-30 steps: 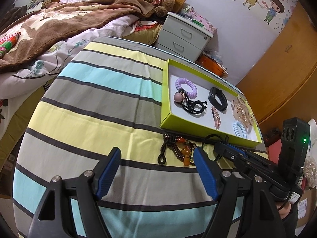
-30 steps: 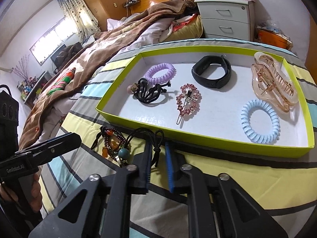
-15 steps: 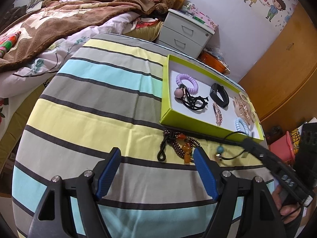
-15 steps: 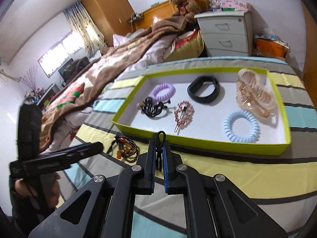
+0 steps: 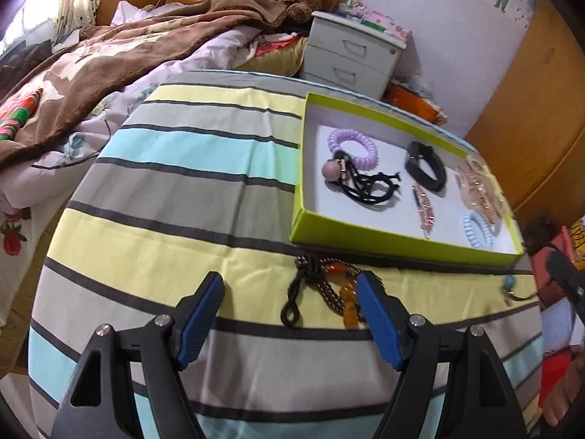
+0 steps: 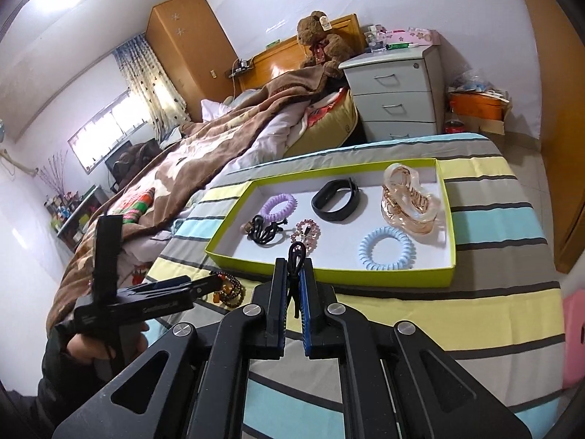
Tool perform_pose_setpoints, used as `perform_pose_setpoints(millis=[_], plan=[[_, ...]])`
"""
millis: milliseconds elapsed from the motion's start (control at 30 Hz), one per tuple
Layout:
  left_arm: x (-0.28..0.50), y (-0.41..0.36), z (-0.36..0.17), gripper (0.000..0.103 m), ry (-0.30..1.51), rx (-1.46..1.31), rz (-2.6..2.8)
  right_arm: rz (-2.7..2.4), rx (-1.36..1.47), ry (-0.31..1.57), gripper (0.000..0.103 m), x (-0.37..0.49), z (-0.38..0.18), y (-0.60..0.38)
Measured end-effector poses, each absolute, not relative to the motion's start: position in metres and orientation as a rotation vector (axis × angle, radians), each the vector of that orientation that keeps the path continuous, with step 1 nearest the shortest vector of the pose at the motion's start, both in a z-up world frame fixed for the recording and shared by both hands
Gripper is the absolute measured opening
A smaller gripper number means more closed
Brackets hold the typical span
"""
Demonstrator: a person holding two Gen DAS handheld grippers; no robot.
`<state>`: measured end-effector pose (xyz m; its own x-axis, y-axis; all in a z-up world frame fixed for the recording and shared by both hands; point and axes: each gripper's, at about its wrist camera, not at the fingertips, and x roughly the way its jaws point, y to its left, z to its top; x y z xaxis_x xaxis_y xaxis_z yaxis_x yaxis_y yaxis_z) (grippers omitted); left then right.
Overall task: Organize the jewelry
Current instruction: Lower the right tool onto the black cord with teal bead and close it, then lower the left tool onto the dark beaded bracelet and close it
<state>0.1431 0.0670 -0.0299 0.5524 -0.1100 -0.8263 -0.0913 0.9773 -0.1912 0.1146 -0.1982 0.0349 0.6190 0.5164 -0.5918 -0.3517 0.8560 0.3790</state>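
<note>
Change: the right claw has risen away from the striped counter since a second ago, carrying the black cord necklace up with it; the left claw has stayed low over the cloth.
Right claw: its blue pads are clamped on the cord, whose loop sticks out above the fingertips.
Left claw: fingers wide apart, gripping nothing; the beaded bracelet lies on the counter between them, closer to the right-hand finger.
Tray: the green tray sits just beyond both claws.
Only in the left view: a teal bead with a thin cord showing at the far right, beside the right claw's dark arm; motion blur hides how it hangs.
Only in the right view: the person's hand on the left tool's handle, and the tray's whole floor.
Count in tray: two coil hair ties, one purple and one blue; one black band; one clear claw clip; one pink jewelled clip; one black elastic tangle.
Count outside tray: one bracelet, one necklace.
</note>
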Motion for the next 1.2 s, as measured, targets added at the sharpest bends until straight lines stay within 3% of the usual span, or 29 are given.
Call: perform_pose_setpoints(millis=[367,500,600,833,1200], plan=[[0.152,0.045,-0.031,0.062,0.983,-0.107,-0.021,0.504,0.251,0.734,0.006,0.113,0.036,-0.203],[0.152,0.037,-0.029,0.040,0.972,-0.088,-0.052,0.498,0.254,0.734,0.006,0.114,0.036,-0.203],[0.151,0.036,-0.029,0.031,0.980,-0.118,-0.083,0.495,0.258,0.733,0.006,0.114,0.037,-0.204],[0.145,0.031,-0.027,0.023,0.966,-0.112,-0.084,0.485,0.260,0.734,0.006,0.115,0.035,-0.208],[0.135,0.033,-0.012,0.021,0.924,-0.128,-0.103,0.481,0.259,0.721,0.006,0.113,0.040,-0.209]])
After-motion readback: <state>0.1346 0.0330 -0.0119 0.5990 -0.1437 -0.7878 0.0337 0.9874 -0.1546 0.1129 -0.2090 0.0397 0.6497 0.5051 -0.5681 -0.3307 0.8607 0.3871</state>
